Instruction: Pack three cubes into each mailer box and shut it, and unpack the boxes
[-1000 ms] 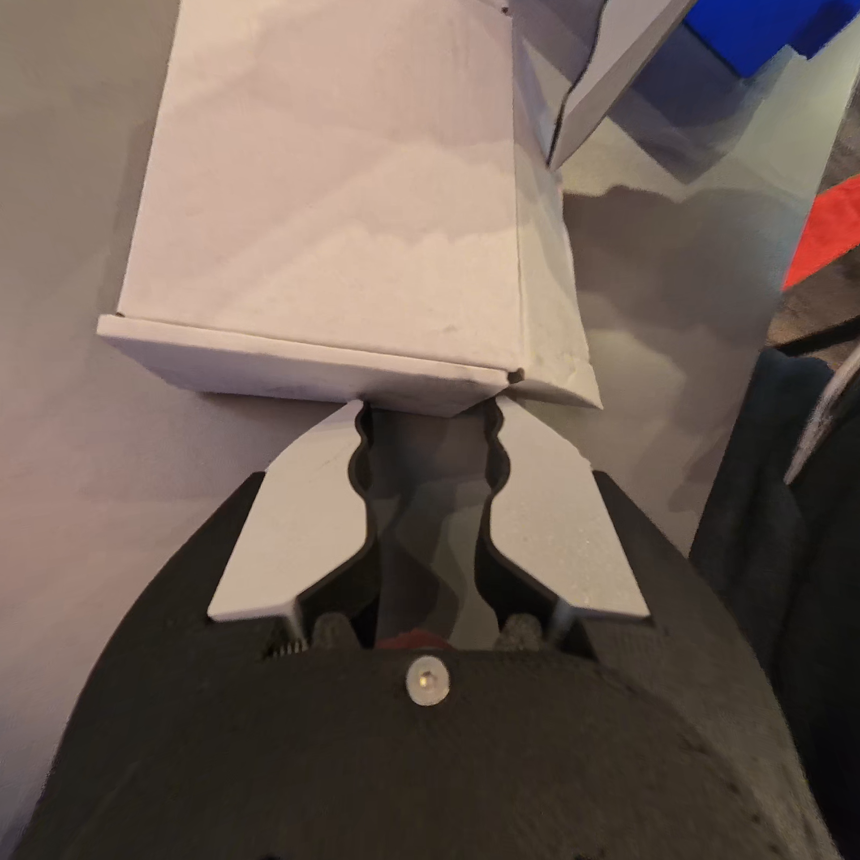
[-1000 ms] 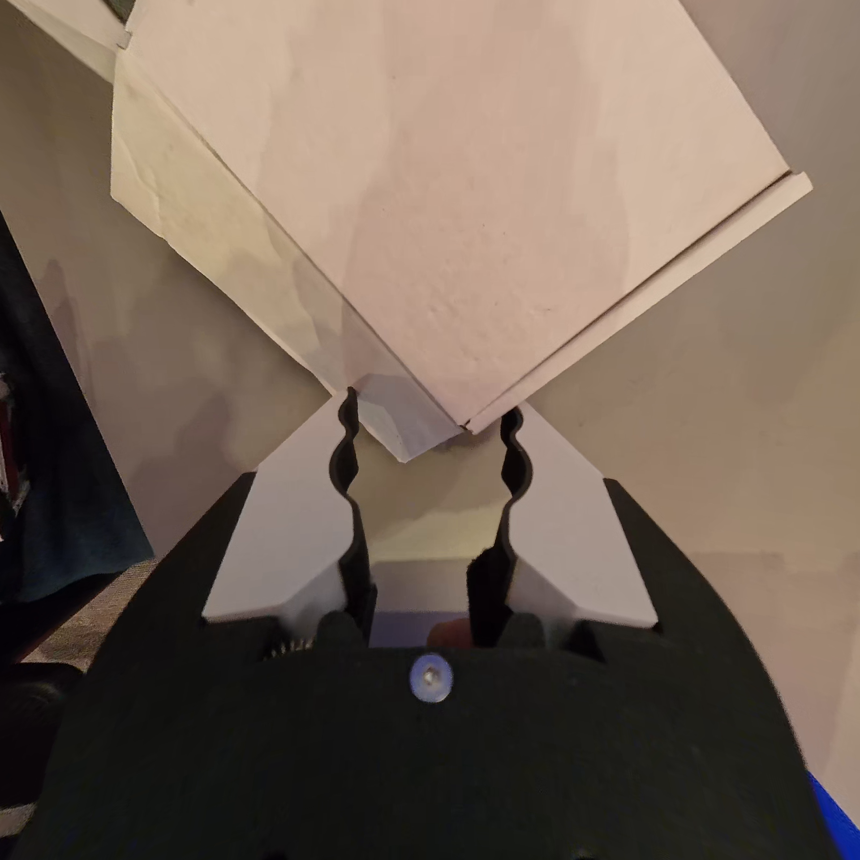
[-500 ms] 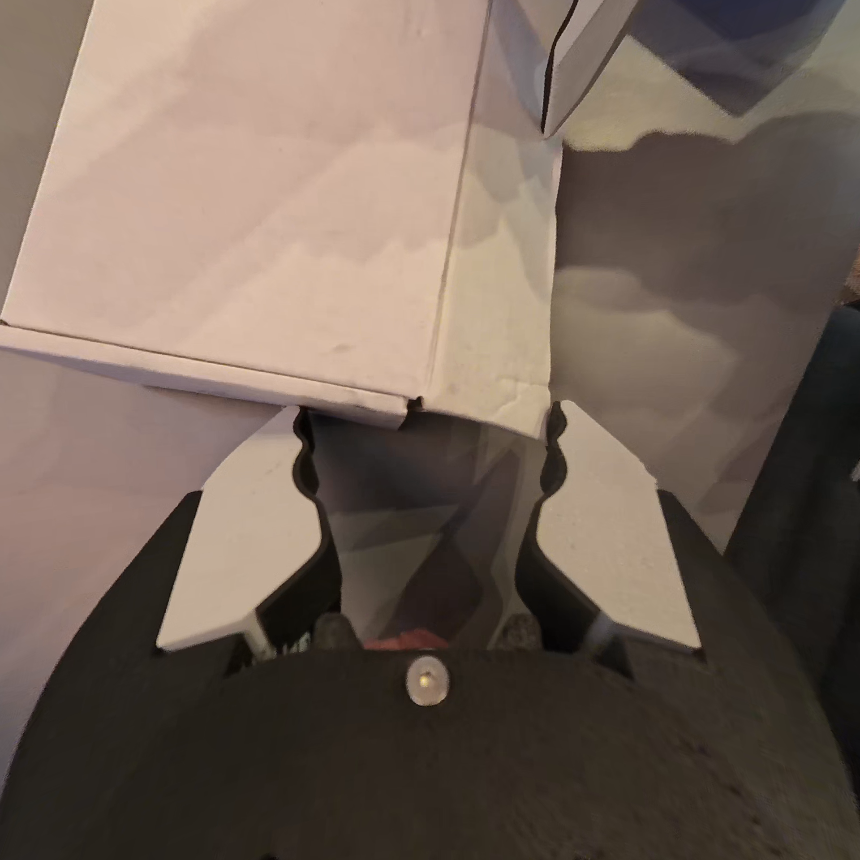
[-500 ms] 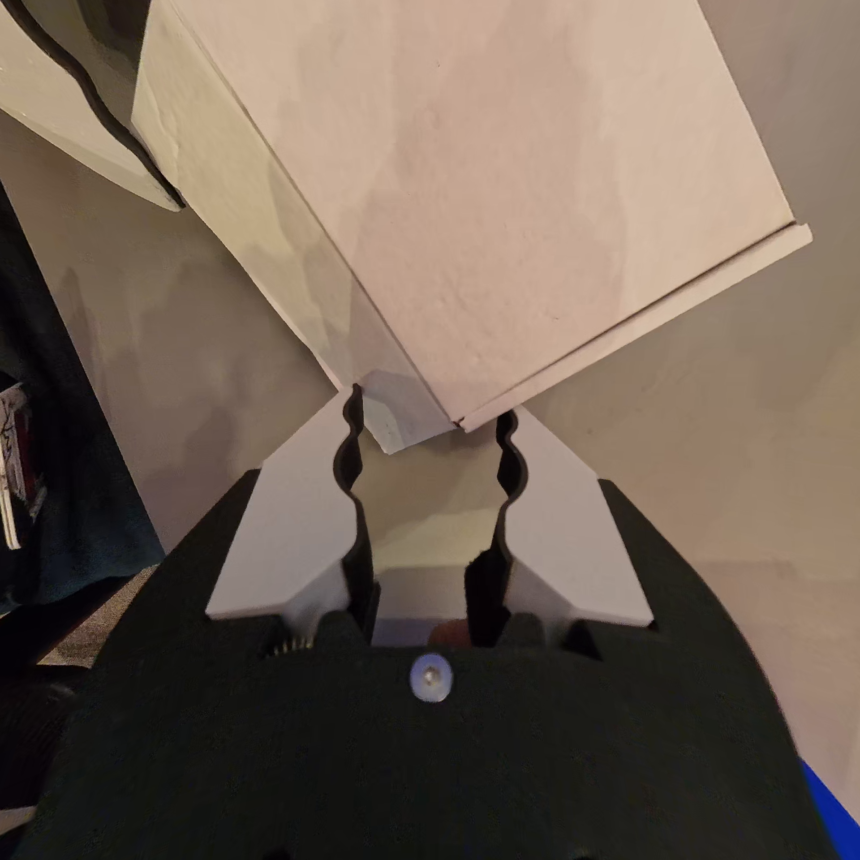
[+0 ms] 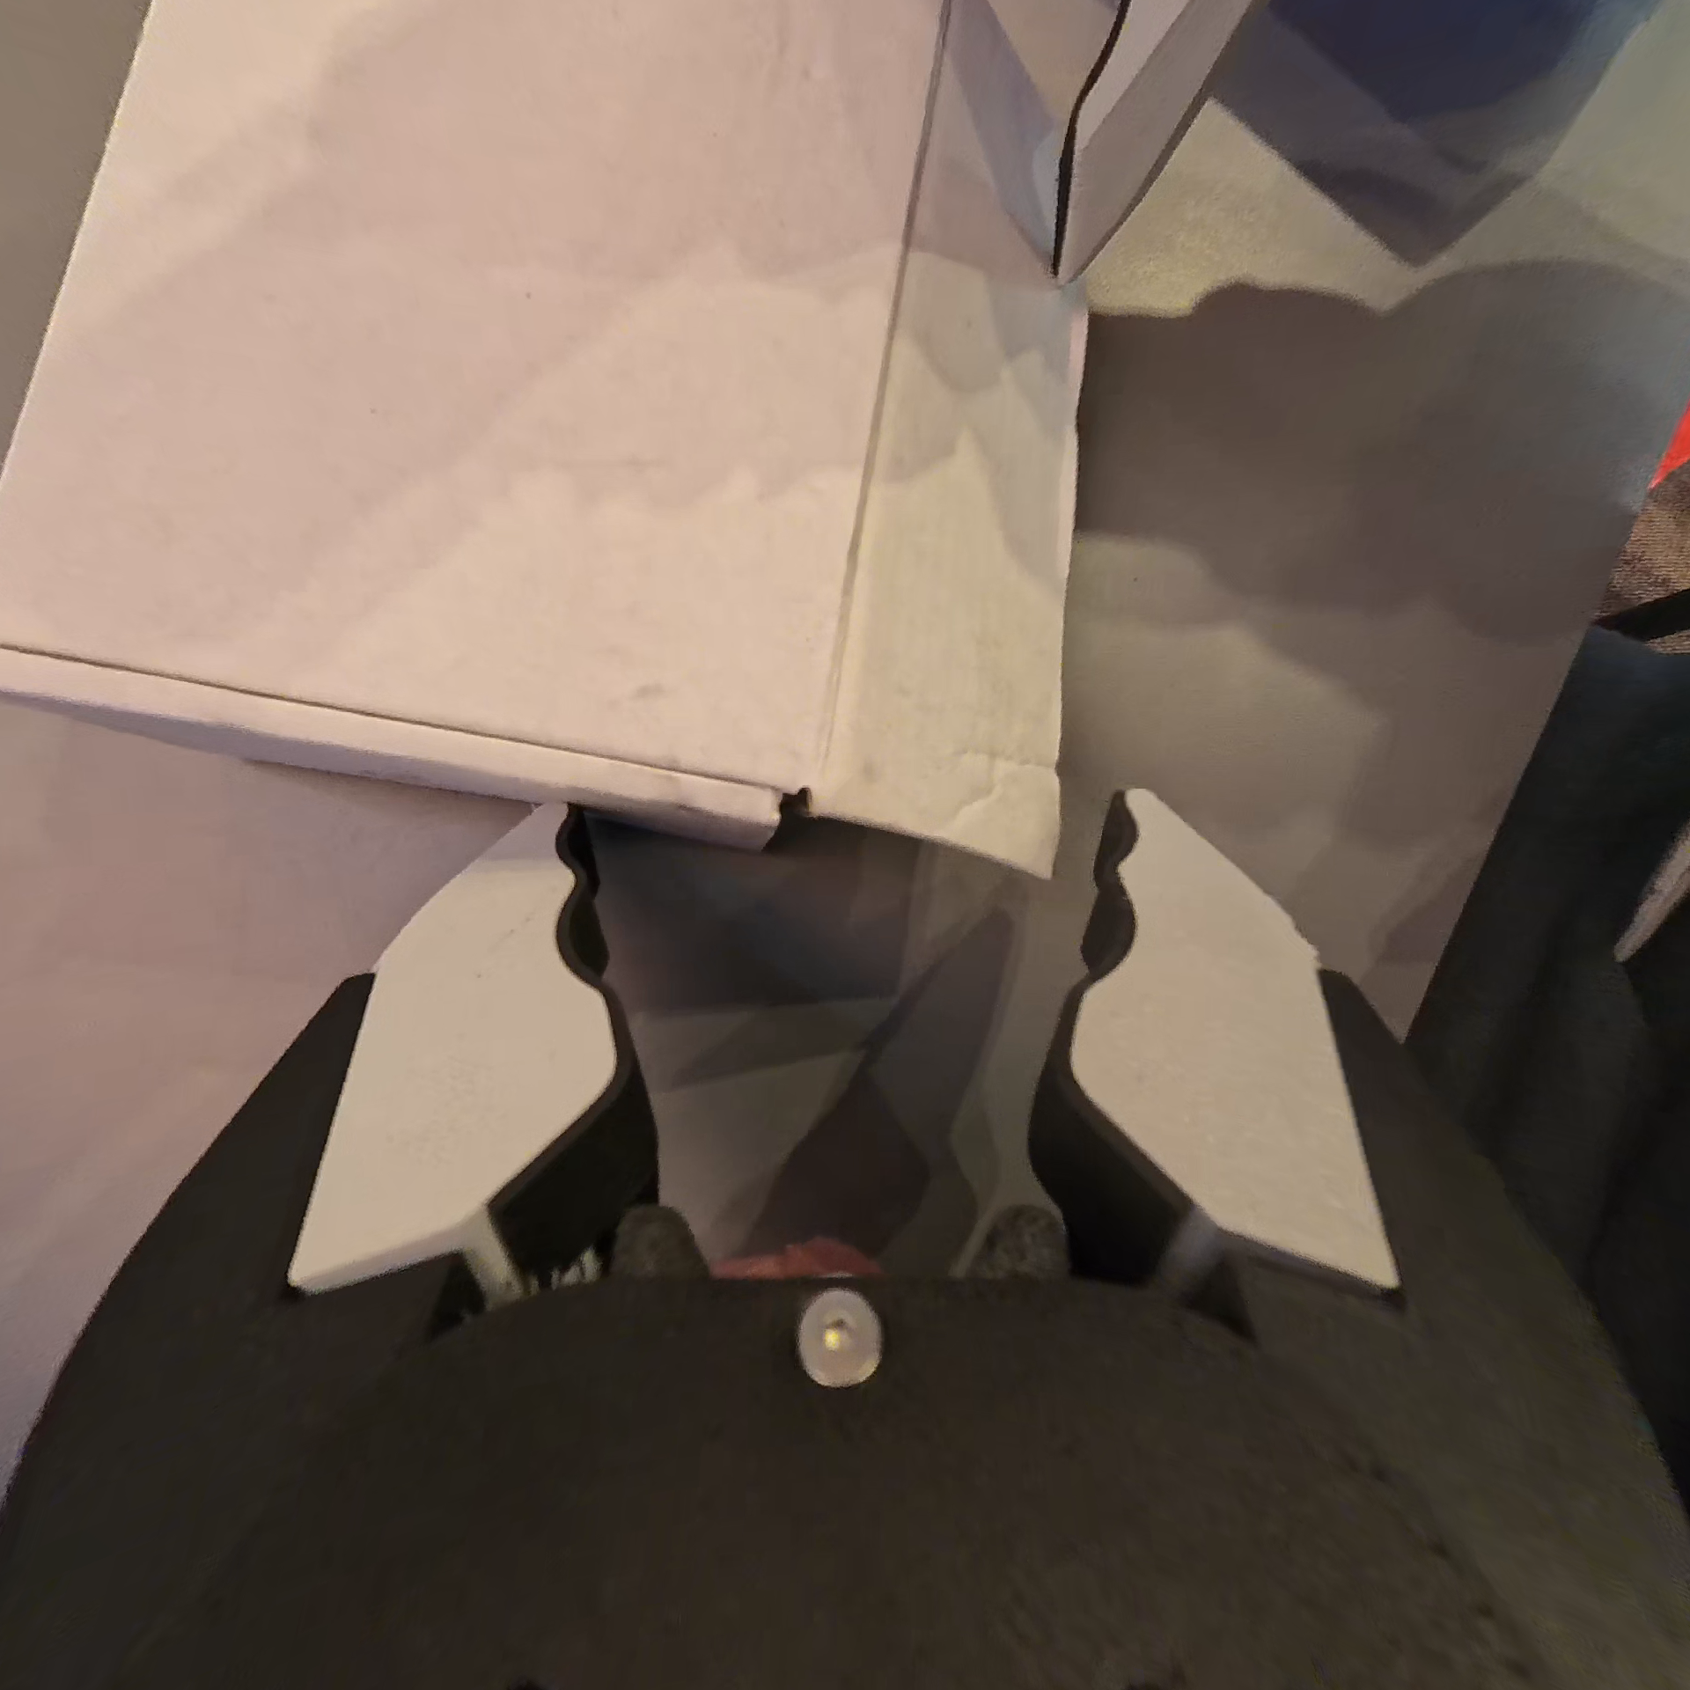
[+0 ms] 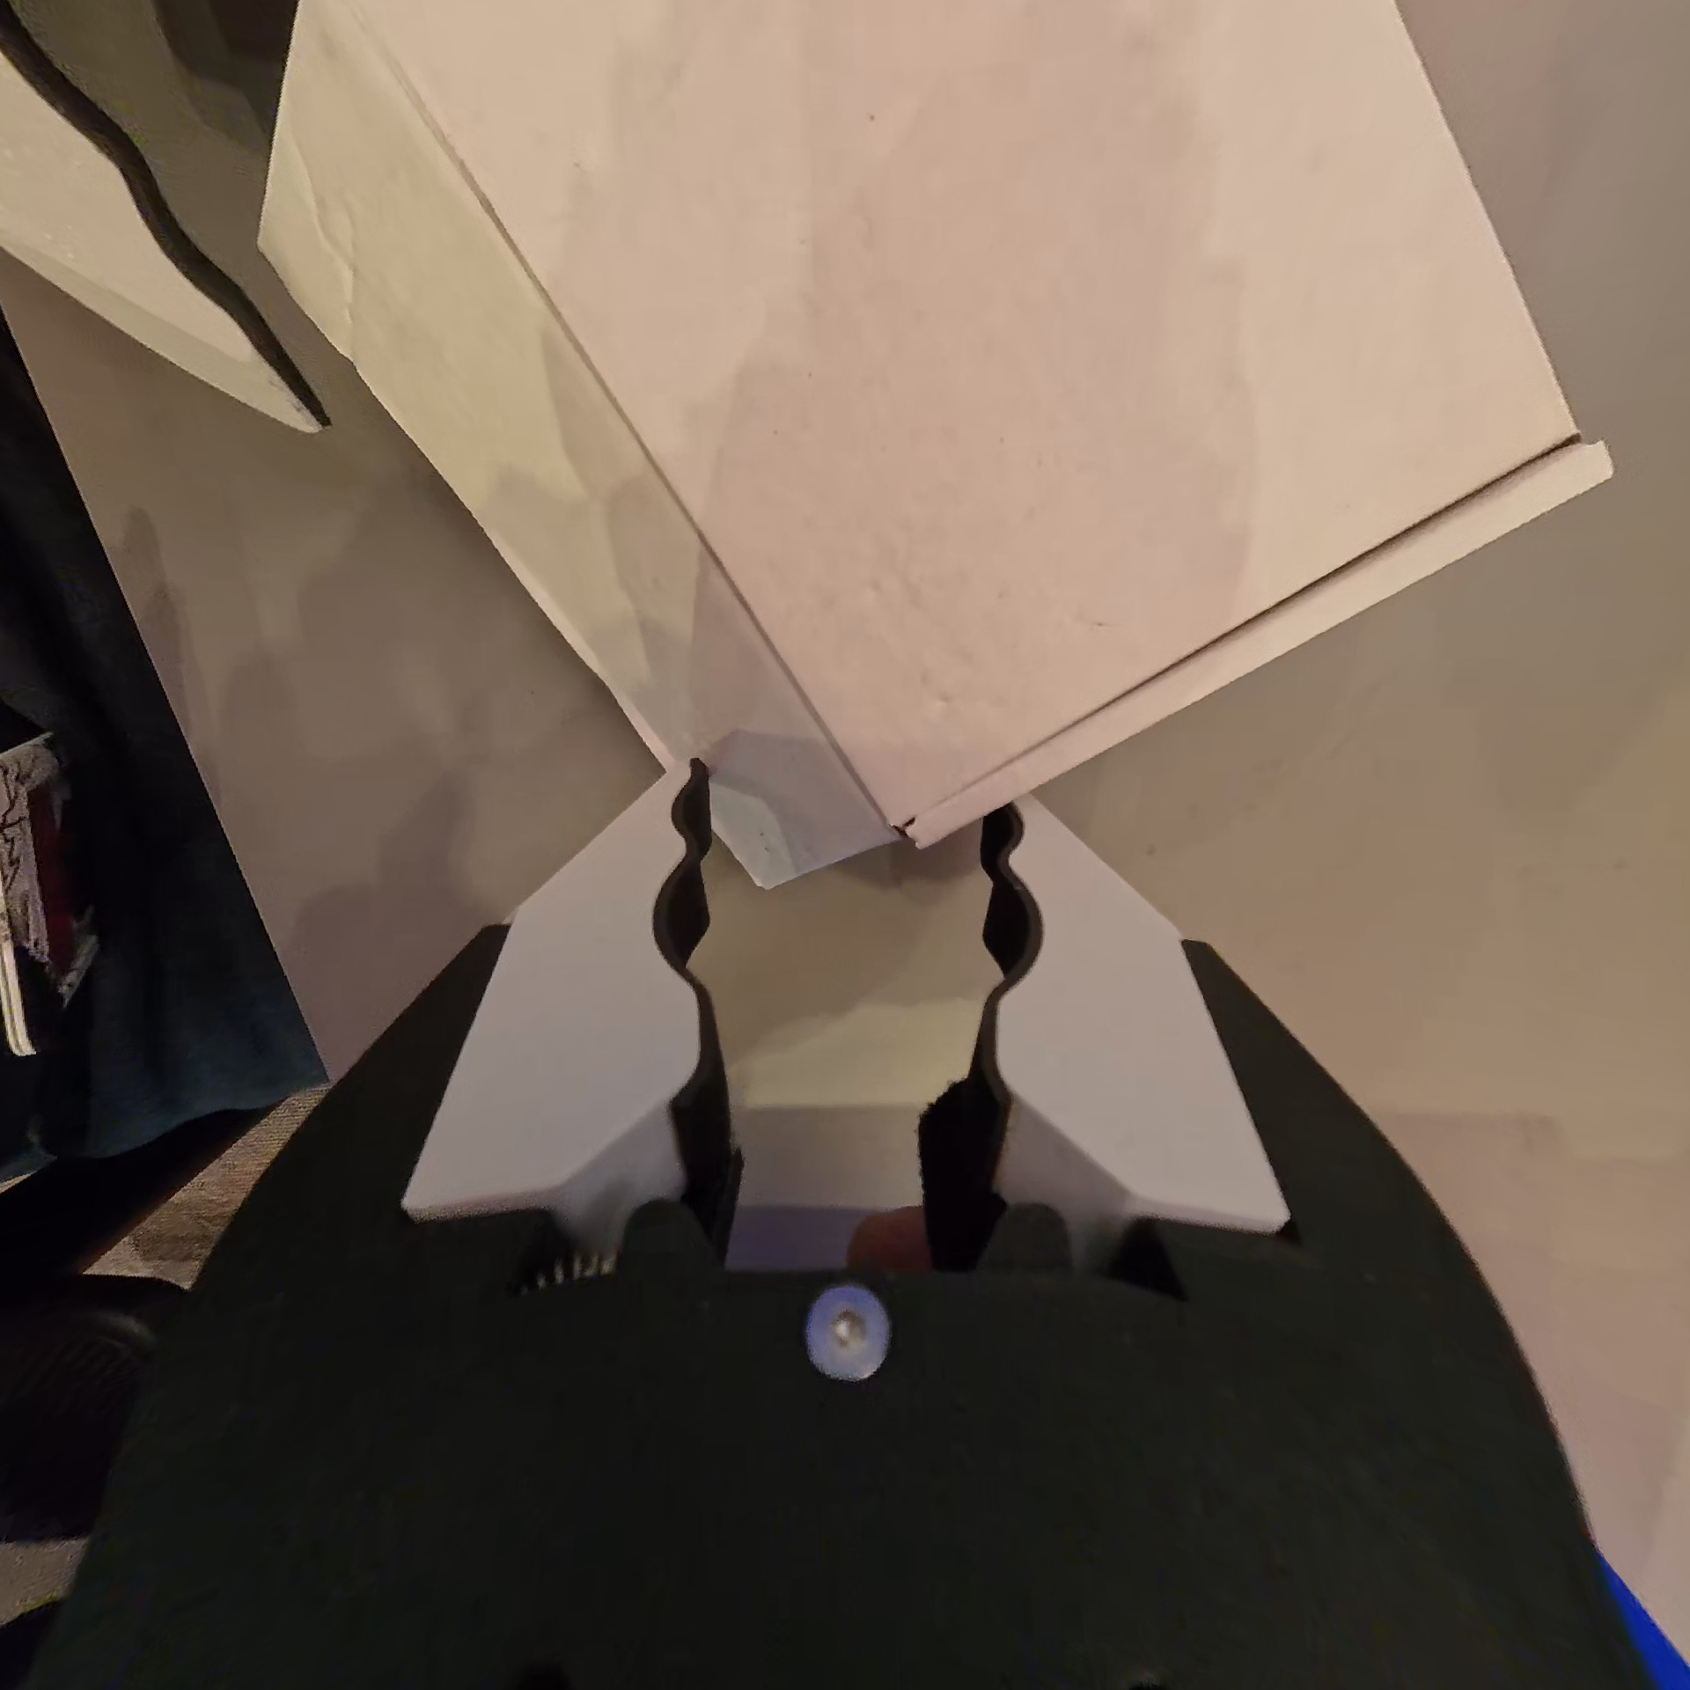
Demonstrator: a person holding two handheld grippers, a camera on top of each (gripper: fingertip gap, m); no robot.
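Note:
A shut white mailer box [image 5: 475,384] lies on the pale table [image 5: 1280,594] and fills the upper left of the left wrist view. My left gripper [image 5: 846,818] is open wide, and the box's near right corner sits between its fingertips. In the right wrist view the same box [image 6: 960,366] lies turned cornerwise. My right gripper [image 6: 849,800] is open, and its fingertips straddle the box's near corner. The box hides the very tips. Any cubes inside are hidden. A blue cube [image 6: 1660,1596] peeks in at the lower right edge.
A finger of the right gripper [image 5: 1111,137] shows at the top of the left wrist view. A finger of the left gripper [image 6: 174,238] shows at the upper left of the right wrist view. Dark cloth [image 5: 1573,1052] lies past the table edge. Something red [image 5: 1678,448] is at the right edge.
My left gripper has opened much wider and shifted right along the box's near edge to its corner. The box has turned in the right wrist view; the right gripper's gap is about the same.

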